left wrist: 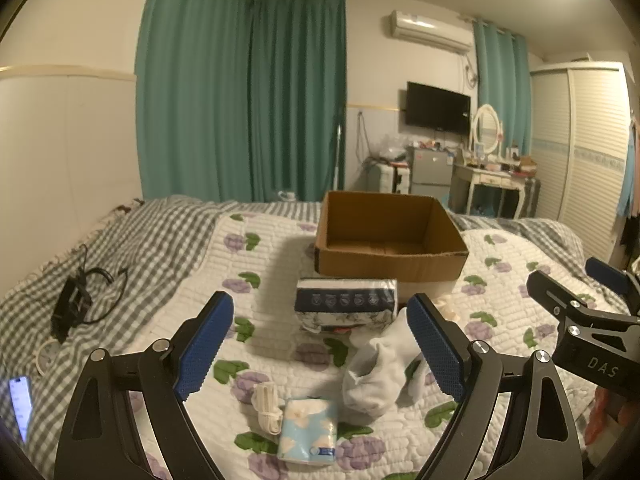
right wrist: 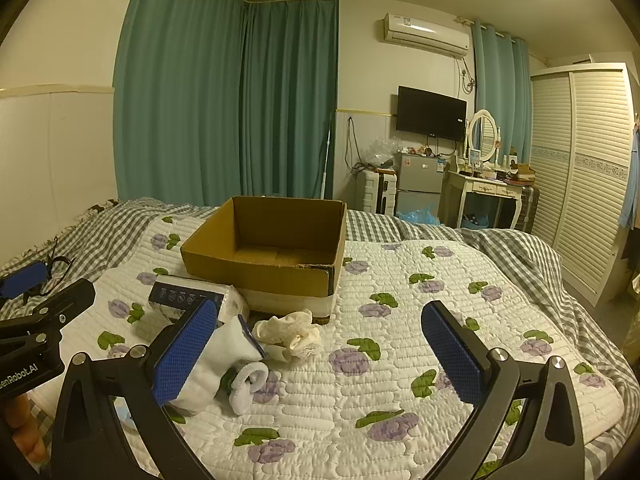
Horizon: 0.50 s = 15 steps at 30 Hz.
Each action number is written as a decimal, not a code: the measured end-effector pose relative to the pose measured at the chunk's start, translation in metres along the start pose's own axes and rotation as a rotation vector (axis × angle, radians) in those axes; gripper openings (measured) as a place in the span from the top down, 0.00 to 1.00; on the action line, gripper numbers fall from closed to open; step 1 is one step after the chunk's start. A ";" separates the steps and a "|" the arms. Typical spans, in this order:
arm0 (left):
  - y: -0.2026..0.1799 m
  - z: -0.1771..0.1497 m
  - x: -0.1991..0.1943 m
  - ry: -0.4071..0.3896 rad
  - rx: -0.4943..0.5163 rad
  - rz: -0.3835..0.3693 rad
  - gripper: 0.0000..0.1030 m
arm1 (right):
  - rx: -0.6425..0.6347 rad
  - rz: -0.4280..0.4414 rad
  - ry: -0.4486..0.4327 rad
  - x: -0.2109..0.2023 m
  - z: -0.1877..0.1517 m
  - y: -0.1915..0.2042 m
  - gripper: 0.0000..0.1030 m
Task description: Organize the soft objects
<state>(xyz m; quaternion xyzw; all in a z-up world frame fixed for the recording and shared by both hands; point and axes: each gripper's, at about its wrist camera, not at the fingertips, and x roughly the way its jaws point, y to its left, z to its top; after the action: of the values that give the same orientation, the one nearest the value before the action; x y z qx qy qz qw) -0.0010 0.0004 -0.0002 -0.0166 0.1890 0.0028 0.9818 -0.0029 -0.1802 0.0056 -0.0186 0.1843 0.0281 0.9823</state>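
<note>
Both tools, the left tool (left wrist: 320,344) and right tool (right wrist: 332,352), are wide apart, holding nothing, so the socks (left wrist: 380,372) can go in the empty box (left wrist: 390,264)

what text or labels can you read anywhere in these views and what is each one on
"DAS": white letters on the black right gripper body, left wrist view.
"enRobot.AI": white letters, cut off at the frame edge, on the black left gripper body, right wrist view.
Navy-and-white tissue pack: a row of round icons, print too small to read.
Light blue floral tissue pack: small label, unreadable.
White wall air conditioner: sticker blurred.
</note>
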 end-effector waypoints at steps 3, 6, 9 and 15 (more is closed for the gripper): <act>0.001 0.000 0.000 0.007 -0.004 -0.007 0.13 | 0.001 0.004 0.001 0.000 0.000 0.000 0.00; 0.001 -0.001 0.000 0.007 -0.002 -0.004 0.13 | 0.001 0.003 0.001 0.000 0.001 -0.001 0.00; 0.001 -0.001 0.000 0.009 -0.002 -0.005 0.13 | 0.000 0.003 0.002 0.000 0.001 0.000 0.00; 0.000 -0.003 0.000 0.009 0.001 -0.004 0.13 | 0.000 0.002 0.004 0.001 0.001 0.000 0.00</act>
<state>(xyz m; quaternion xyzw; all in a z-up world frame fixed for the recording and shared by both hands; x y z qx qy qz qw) -0.0015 0.0000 -0.0029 -0.0166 0.1933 0.0004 0.9810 -0.0019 -0.1802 0.0062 -0.0184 0.1863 0.0292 0.9819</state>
